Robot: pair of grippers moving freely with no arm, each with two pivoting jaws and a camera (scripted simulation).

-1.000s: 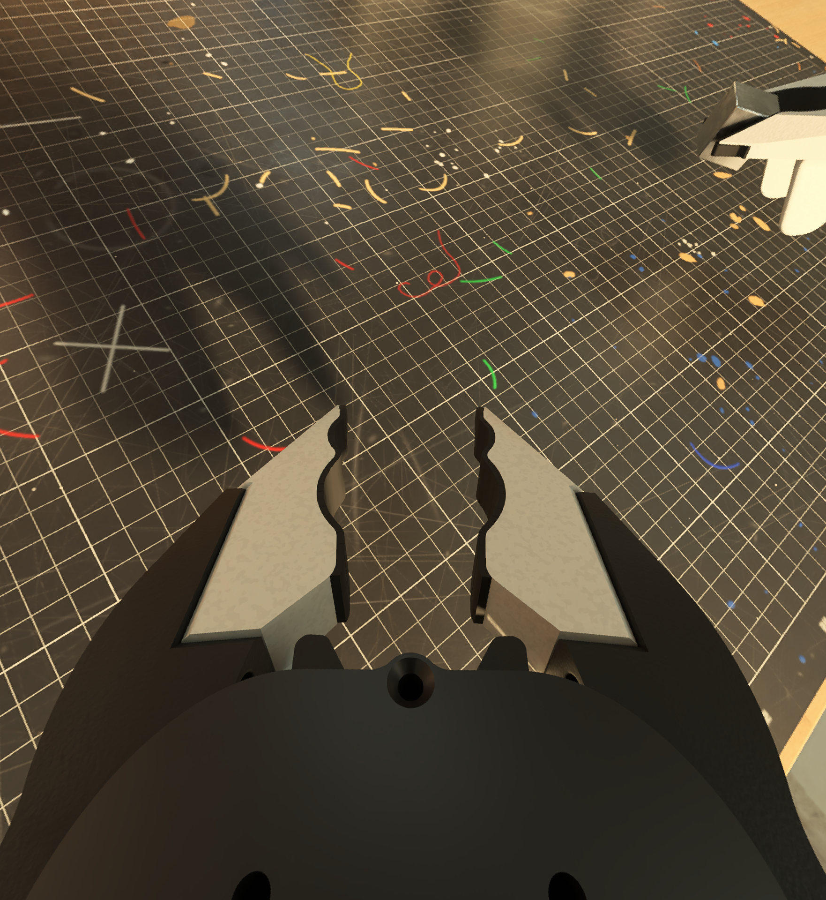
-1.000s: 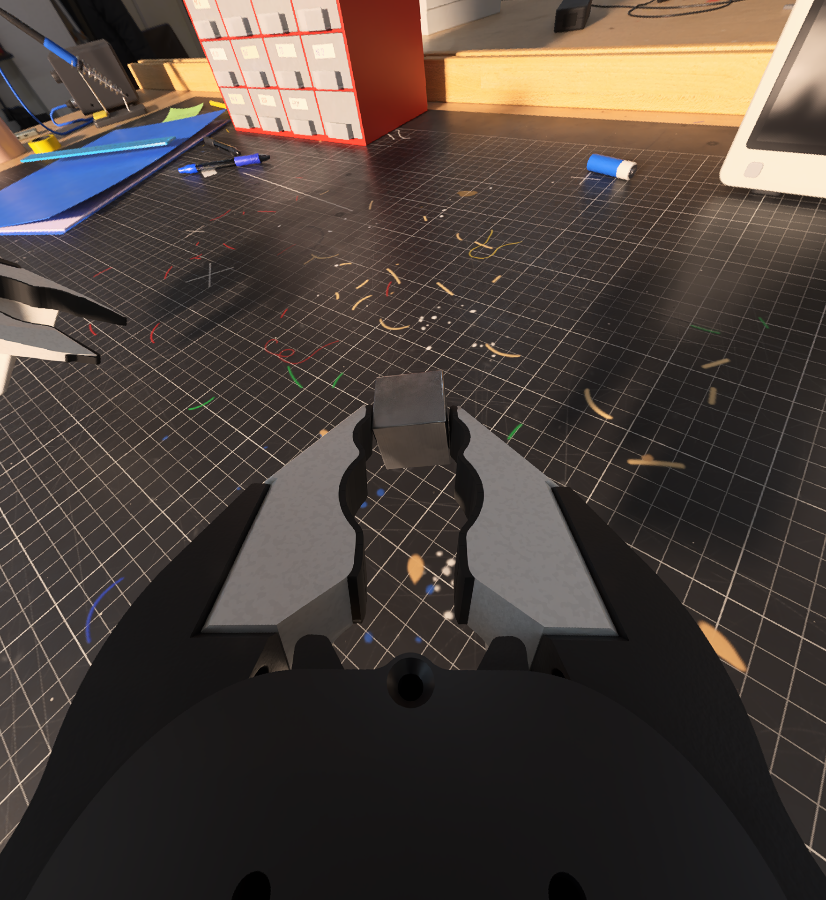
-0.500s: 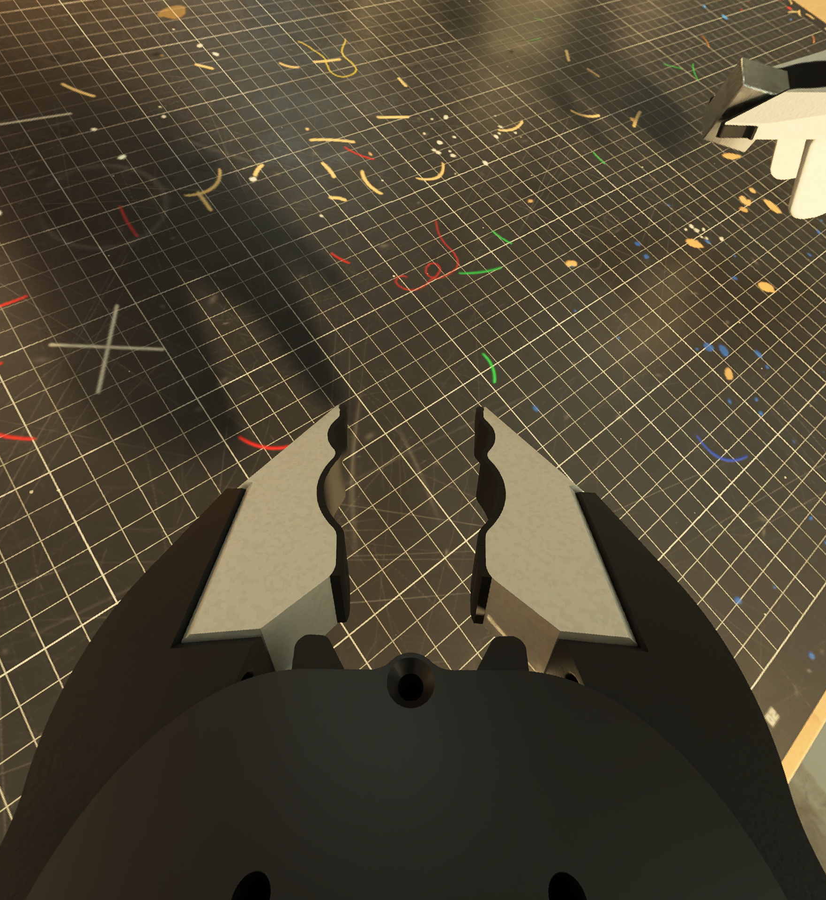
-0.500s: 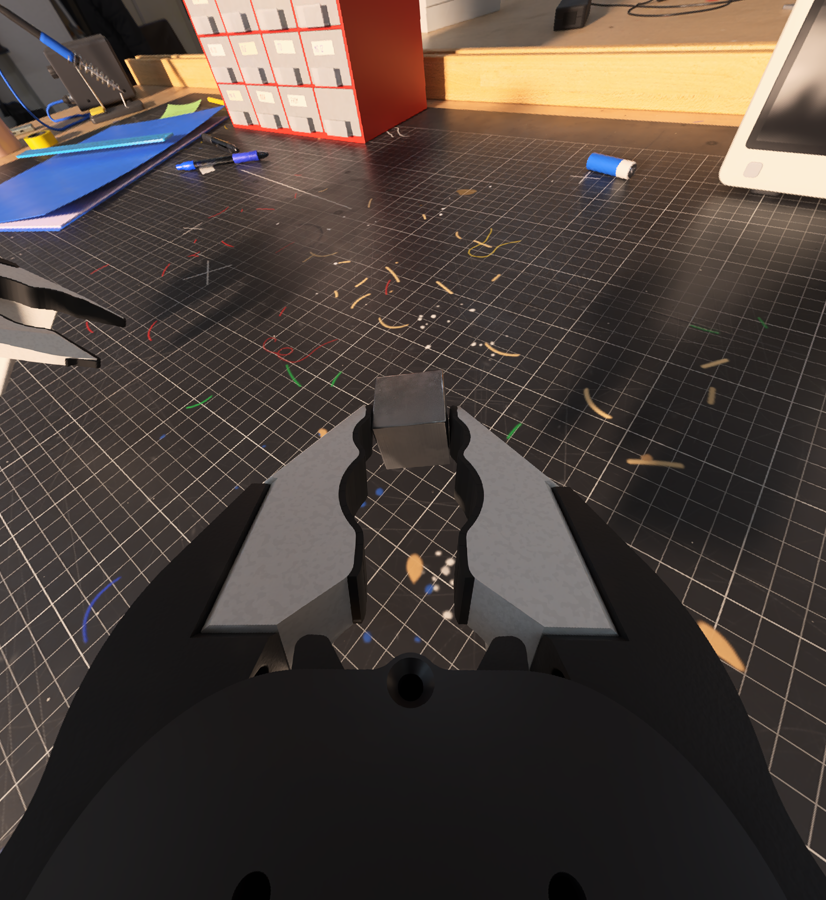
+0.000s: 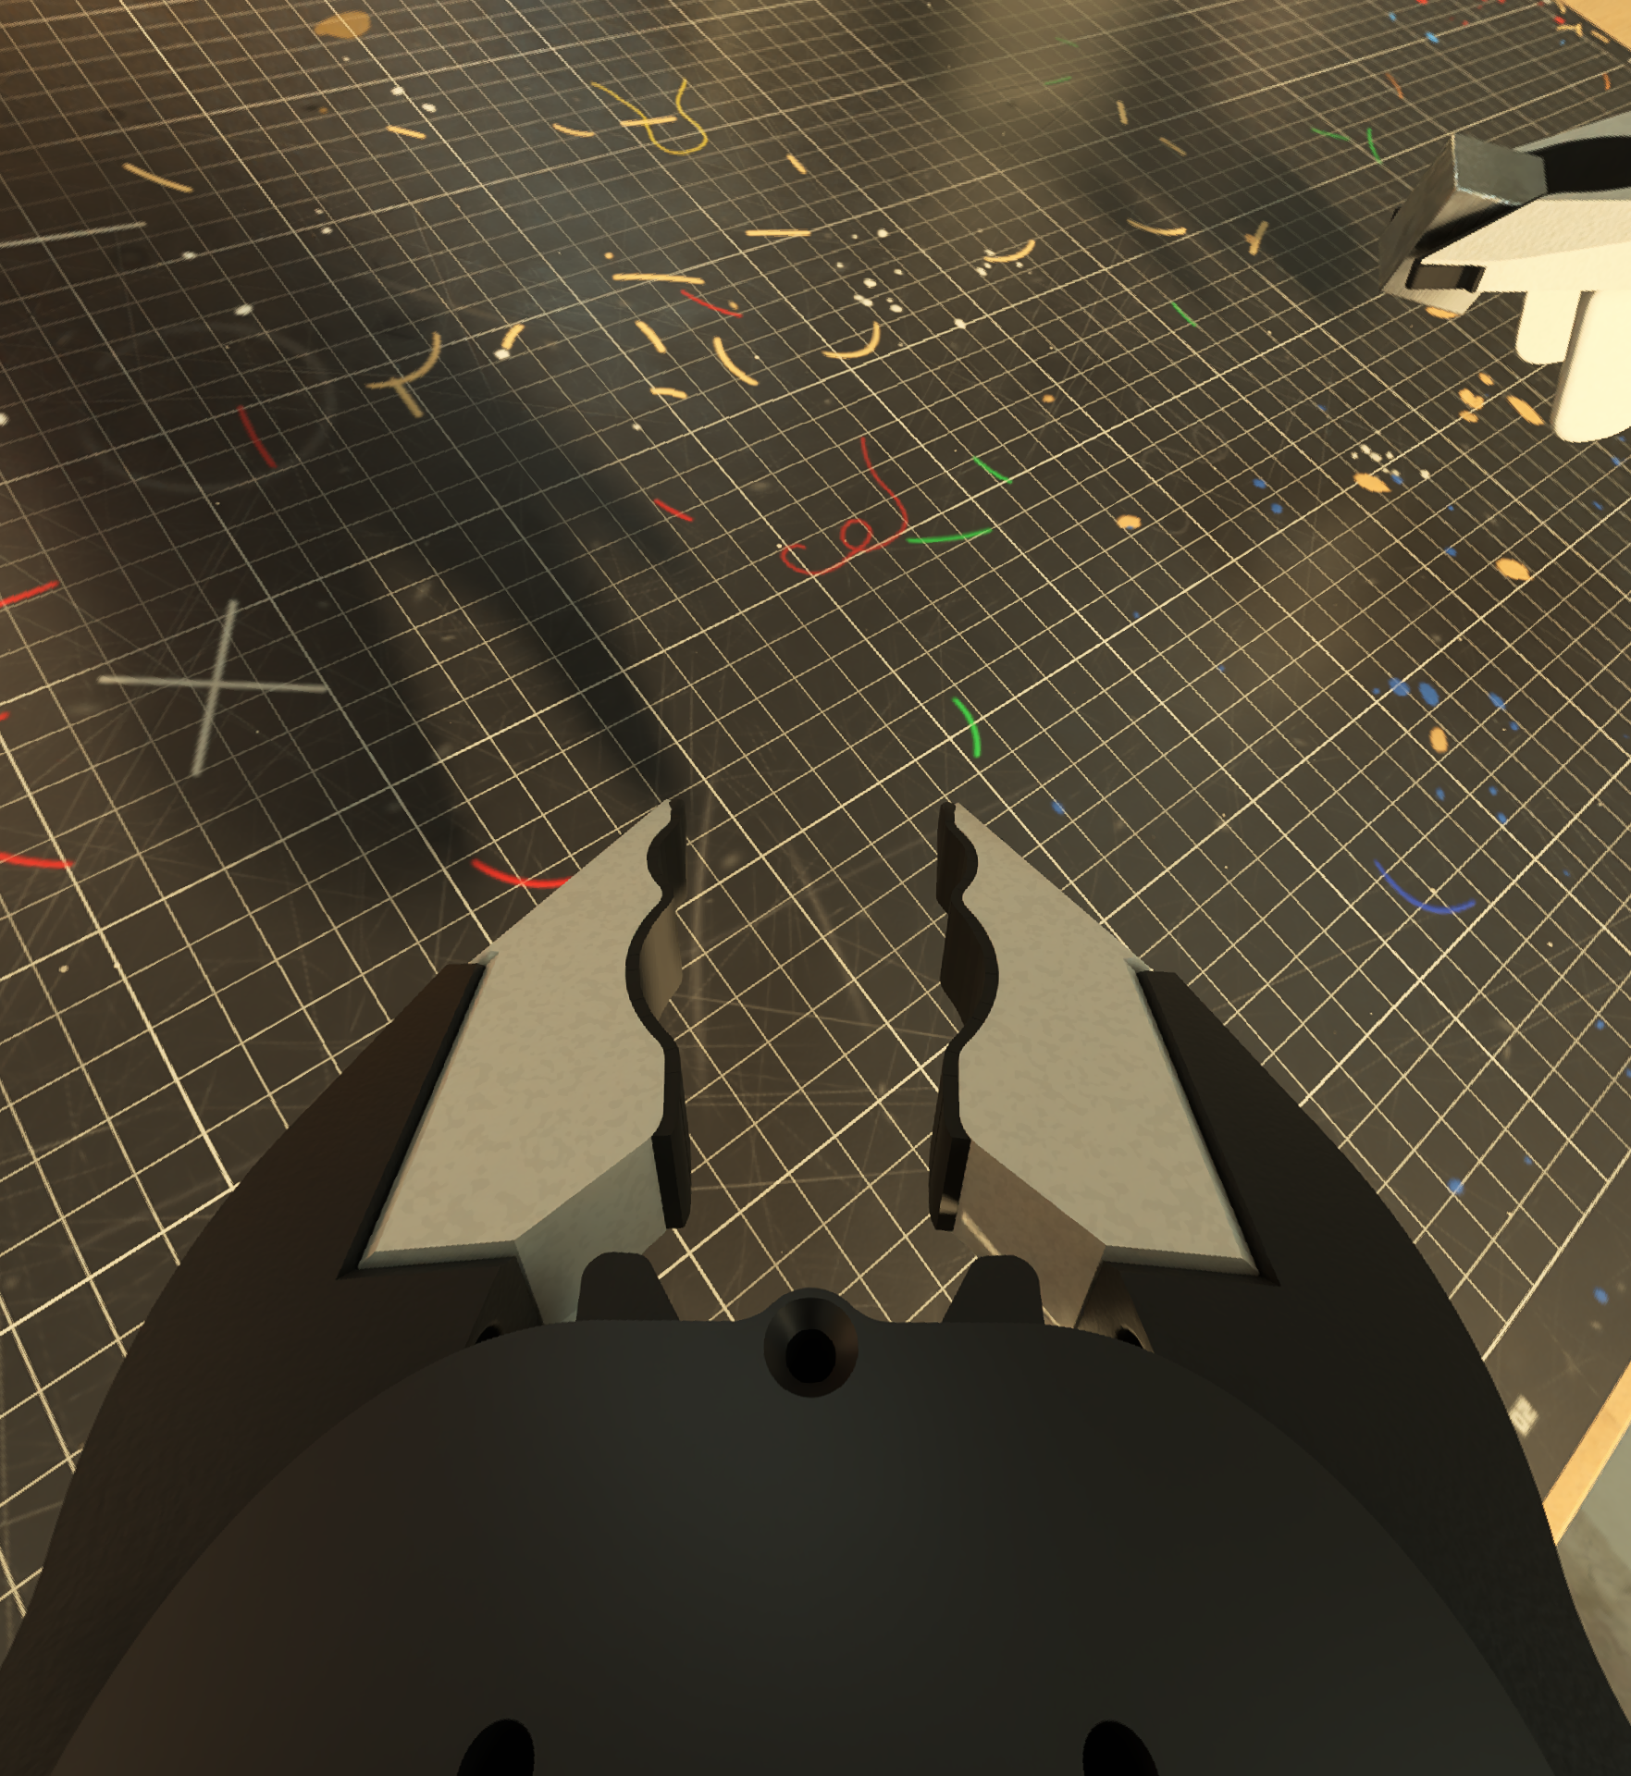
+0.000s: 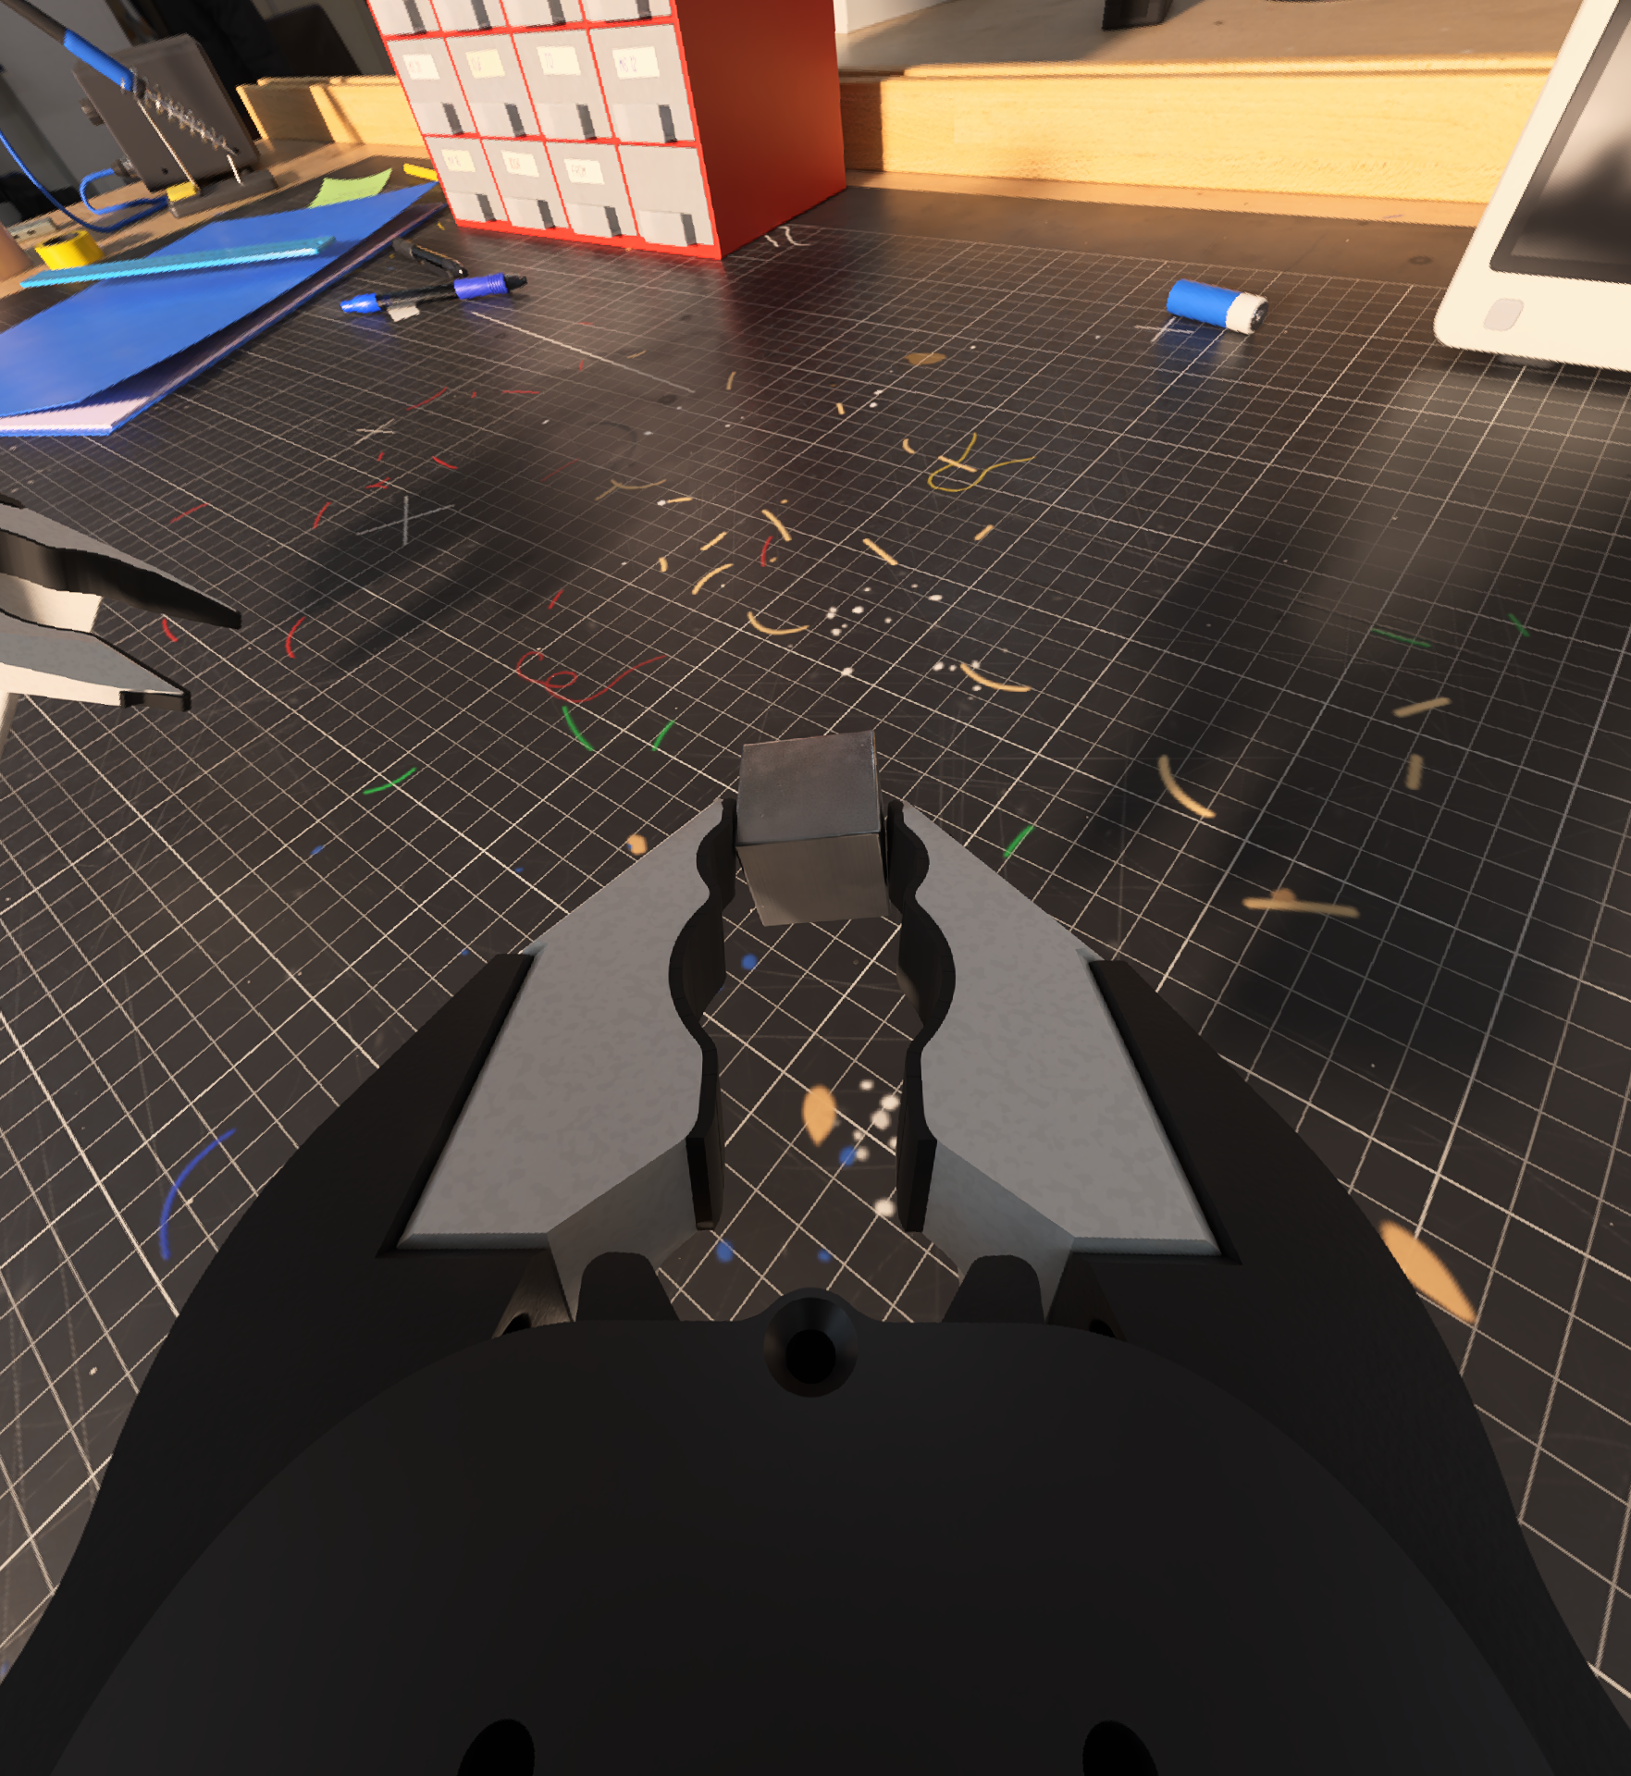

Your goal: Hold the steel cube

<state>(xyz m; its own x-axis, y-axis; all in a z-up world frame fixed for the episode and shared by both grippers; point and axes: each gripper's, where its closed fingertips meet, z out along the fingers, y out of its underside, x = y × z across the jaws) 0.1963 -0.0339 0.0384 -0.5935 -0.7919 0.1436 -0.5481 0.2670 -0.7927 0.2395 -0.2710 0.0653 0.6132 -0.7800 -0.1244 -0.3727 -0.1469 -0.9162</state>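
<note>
Steel cube is pinched at the tips of the right claw, lifted clear of the worktop. Left claw is spread, empty, well apart to the left.

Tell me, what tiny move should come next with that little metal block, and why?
Probably none beyond keeping the squeeze steady. The right gripper has the steel cube pinched only at its fingertips, clear of the cutting mat, so a shift could let it slip. The left gripper is open and empty, off to the side, and looks unneeded.
</note>
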